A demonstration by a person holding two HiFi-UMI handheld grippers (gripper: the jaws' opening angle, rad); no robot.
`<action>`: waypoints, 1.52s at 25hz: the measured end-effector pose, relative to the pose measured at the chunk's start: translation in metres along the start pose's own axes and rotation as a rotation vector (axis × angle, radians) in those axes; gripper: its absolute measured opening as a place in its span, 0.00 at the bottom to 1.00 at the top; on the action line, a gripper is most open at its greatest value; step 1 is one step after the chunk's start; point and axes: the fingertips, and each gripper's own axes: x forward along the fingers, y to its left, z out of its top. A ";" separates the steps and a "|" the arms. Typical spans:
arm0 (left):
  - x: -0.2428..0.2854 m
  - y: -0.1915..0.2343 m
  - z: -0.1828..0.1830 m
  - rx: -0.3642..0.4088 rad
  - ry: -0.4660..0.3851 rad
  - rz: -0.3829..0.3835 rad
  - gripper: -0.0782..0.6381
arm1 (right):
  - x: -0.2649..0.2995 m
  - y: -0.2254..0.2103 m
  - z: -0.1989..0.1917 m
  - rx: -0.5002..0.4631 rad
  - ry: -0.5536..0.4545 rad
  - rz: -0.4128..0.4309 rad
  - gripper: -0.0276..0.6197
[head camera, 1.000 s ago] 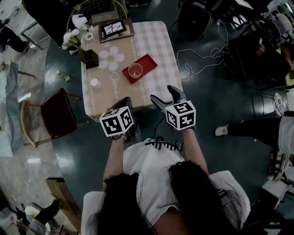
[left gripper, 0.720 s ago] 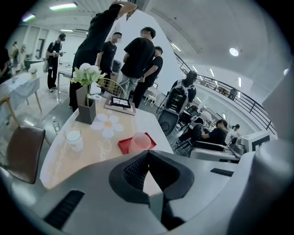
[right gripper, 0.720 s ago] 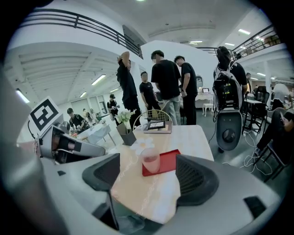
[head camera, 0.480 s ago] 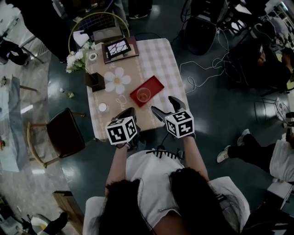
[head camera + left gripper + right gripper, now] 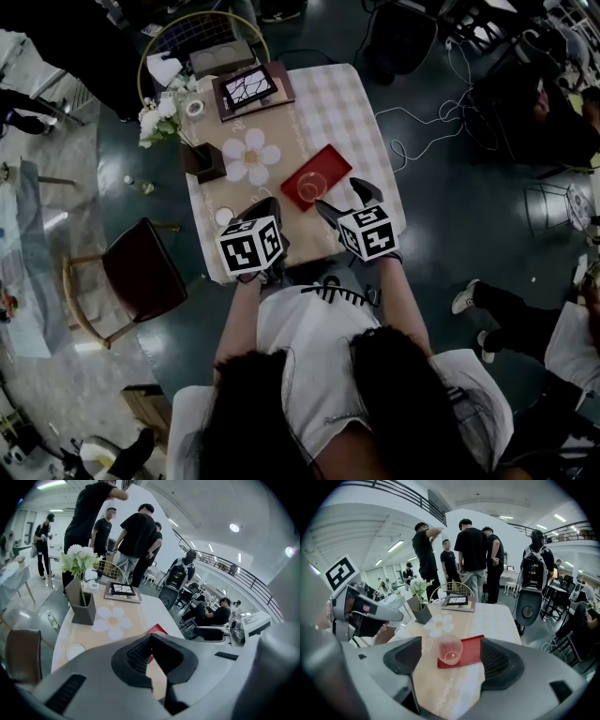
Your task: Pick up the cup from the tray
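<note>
A clear cup (image 5: 308, 190) stands upright on a red tray (image 5: 323, 167) on the table's near right part. My right gripper (image 5: 337, 194) is open just short of the tray. In the right gripper view the cup (image 5: 450, 649) shows between the wide jaws, some way ahead of them on the tray (image 5: 472, 649), with nothing touching it. My left gripper (image 5: 267, 208) hovers over the table's near edge, left of the tray. Its jaws (image 5: 150, 638) meet at the tips with nothing in them, and a corner of the tray (image 5: 157, 629) peeks out behind them.
A dark vase with white flowers (image 5: 200, 156), a flower-shaped mat (image 5: 251, 155), a framed picture (image 5: 250, 88) and a small white dish (image 5: 223, 216) share the table. A brown chair (image 5: 141, 277) stands at the left. Several people (image 5: 473, 559) stand beyond the far end.
Both grippers have come forward over the table's near edge. The right one now has its tips beside the tray. The cup has not moved on the tray.
</note>
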 end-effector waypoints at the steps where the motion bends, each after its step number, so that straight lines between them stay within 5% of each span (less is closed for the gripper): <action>1: 0.001 0.002 0.001 0.002 0.003 -0.002 0.12 | 0.004 0.001 0.000 -0.007 0.009 -0.001 0.62; 14: 0.010 0.021 -0.007 -0.022 0.056 0.001 0.12 | 0.067 0.025 -0.015 -0.197 0.197 0.040 0.67; 27: 0.023 0.032 -0.006 -0.045 0.085 0.030 0.12 | 0.114 0.014 -0.045 -0.221 0.396 0.088 0.66; 38: 0.032 0.037 -0.010 -0.044 0.117 0.034 0.12 | 0.117 0.015 -0.045 -0.223 0.405 0.098 0.65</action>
